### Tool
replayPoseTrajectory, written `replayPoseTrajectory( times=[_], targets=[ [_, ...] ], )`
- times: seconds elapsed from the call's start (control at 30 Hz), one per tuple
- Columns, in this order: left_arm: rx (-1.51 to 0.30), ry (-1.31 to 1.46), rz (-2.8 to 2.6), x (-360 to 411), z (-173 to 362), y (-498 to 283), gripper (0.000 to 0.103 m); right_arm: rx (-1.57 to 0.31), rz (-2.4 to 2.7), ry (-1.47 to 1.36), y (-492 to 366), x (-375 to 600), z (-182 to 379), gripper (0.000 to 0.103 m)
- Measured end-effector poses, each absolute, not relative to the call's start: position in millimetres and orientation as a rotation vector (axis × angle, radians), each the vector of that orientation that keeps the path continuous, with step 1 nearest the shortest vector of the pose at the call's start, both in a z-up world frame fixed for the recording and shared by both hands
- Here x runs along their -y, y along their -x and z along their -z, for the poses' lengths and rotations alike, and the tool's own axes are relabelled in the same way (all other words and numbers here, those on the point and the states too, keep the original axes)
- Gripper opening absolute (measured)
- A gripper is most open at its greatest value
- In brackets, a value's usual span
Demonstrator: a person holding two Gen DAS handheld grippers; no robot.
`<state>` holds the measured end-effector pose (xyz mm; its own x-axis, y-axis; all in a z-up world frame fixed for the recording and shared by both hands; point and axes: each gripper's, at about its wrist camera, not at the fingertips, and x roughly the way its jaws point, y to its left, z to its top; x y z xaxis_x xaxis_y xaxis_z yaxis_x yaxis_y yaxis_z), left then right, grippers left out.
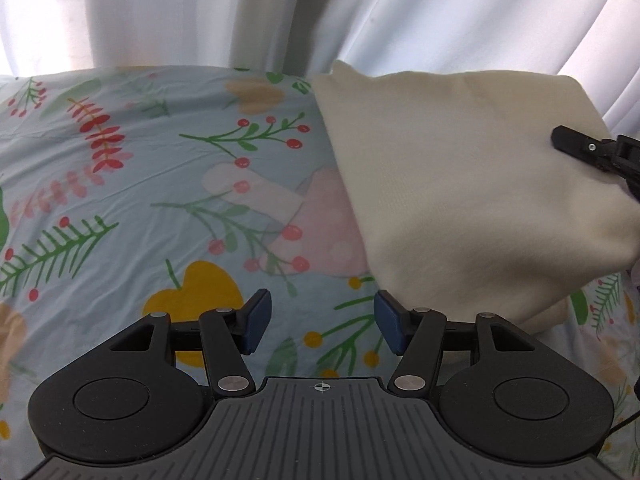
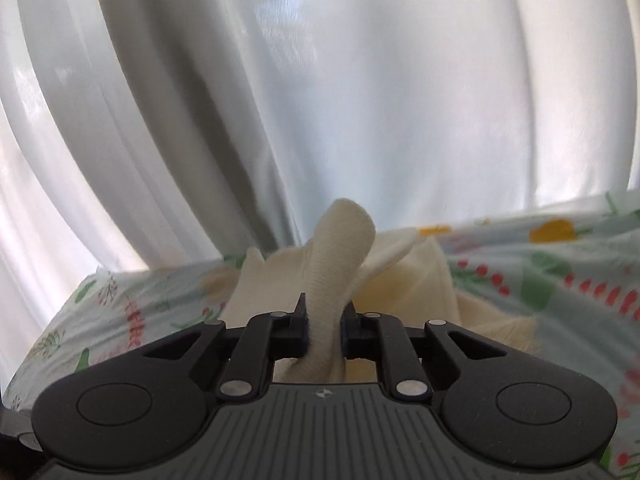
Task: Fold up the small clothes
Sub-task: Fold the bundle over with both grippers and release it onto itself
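Cream knit garment [image 1: 460, 184] lies on the floral sheet [image 1: 120, 184], up and to the right of the left gripper [image 1: 322, 326], whose jaws stand apart w/ nothing between them, only bare sheet below. The right gripper [image 2: 323, 330] is the nearer one: its jaws are clamped on a bunched edge of the cloth, which stands up past the fingertips in the right wrist view, and it comes in over the garment's right side in the left view. No containers in sight; the next fold prob. runs right-to-left toward the free gripper.
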<state>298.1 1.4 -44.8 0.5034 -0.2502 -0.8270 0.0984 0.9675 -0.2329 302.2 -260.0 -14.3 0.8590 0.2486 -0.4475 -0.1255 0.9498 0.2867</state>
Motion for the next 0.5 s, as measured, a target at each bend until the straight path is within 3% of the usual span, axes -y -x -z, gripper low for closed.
replayPoseTrajectory(
  times=[0.1,0.27,0.4,0.5],
  targets=[
    [-1.035,0.156,0.233,6,48,-298,0.062,-0.512,-0.105,-0.217,-300,278,20,0.013],
    [-1.061,0.130,0.271,22,57,-295,0.063,-0.694,-0.027,-0.325,-312,309,67,0.014],
    [-1.059,0.139,0.297,23,51,-287,0.062,-0.671,-0.008,-0.430,-284,324,62,0.022],
    [-1.026,0.125,0.296,25,46,-274,0.063,-0.642,-0.029,-0.515,-248,336,54,0.036]
  ],
)
